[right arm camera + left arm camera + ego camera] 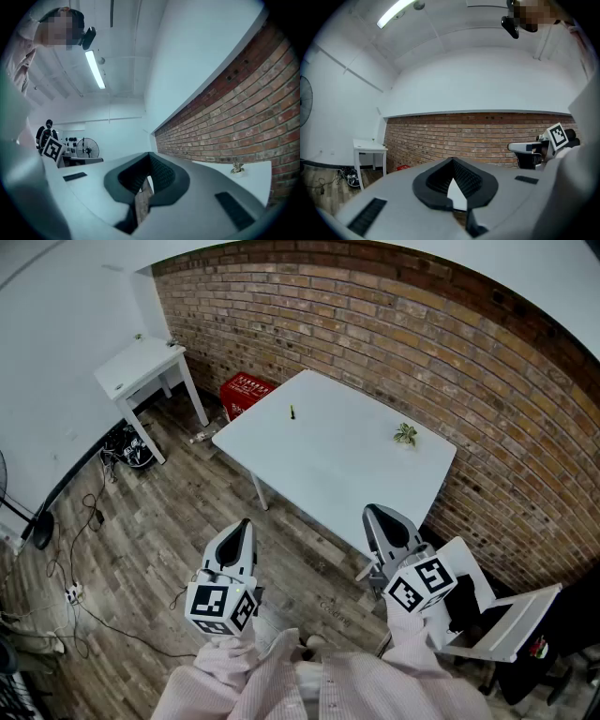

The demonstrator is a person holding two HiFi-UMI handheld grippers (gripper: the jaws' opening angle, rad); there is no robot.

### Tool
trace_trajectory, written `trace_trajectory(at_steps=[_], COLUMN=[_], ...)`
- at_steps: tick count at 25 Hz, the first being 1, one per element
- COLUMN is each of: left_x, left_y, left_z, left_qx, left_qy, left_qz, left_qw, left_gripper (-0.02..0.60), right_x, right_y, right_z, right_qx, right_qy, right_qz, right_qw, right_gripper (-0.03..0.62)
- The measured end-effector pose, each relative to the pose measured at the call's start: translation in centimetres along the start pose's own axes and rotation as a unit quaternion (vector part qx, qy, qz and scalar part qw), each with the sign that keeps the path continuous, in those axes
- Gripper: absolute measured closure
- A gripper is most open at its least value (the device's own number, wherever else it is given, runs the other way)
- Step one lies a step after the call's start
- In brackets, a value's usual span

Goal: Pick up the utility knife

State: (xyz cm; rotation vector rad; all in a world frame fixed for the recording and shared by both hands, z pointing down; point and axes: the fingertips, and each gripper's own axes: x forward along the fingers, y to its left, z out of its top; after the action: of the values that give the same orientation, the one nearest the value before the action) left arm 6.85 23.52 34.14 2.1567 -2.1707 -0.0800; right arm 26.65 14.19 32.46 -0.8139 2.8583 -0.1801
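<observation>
The utility knife (pixel 292 412), a small dark sliver with a yellow spot, lies on the far left part of the white table (pixel 328 474). Both grippers hover over the wooden floor on the near side of the table, well short of the knife. My left gripper (pixel 246 524) points at the table's near left edge; its jaws meet at the tips with nothing held (pixel 452 161). The right gripper (pixel 375 512) is level with the table's near right edge, shut and empty (pixel 150 157). The knife shows in neither gripper view.
A small potted plant (pixel 405 434) stands on the table's far right by the brick wall. A white side table (pixel 141 367) and a red crate (pixel 246 392) are at the left. A white chair (pixel 497 615) stands at my right; cables (pixel 122 451) lie on the floor.
</observation>
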Motion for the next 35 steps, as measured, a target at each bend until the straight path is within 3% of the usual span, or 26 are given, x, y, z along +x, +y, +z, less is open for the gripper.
trace_trajectory(at_steps=[14,23,29,35], left_x=[-1.0,-0.9,-0.5,1.2], left_y=[0.6,1.0,1.3,2.2], left_z=[-0.7,-1.2,-1.5,-2.0], left_qx=[-0.003,-0.004,-0.003,-0.010], left_qy=[0.004,0.012,0.018,0.024], left_qz=[0.038,0.050,0.050,0.043], left_qw=[0.9993,0.9987,0.9986,0.9988], left_gripper=[0.589,0.589,0.589,0.589], right_x=[0.5,1.8,2.5,3.9], right_y=[-0.8,-0.8,-1.4,-2.5], right_z=[-0.8,-2.2,-2.9,-3.6], right_qx=[0.033,0.019,0.031,0.032], right_qy=[-0.006,0.020,0.027,0.034], right_qz=[0.010,0.011,0.002,-0.011], right_qw=[0.999,1.000,0.999,0.999], right_gripper=[0.591,0.588,0.511,0.473])
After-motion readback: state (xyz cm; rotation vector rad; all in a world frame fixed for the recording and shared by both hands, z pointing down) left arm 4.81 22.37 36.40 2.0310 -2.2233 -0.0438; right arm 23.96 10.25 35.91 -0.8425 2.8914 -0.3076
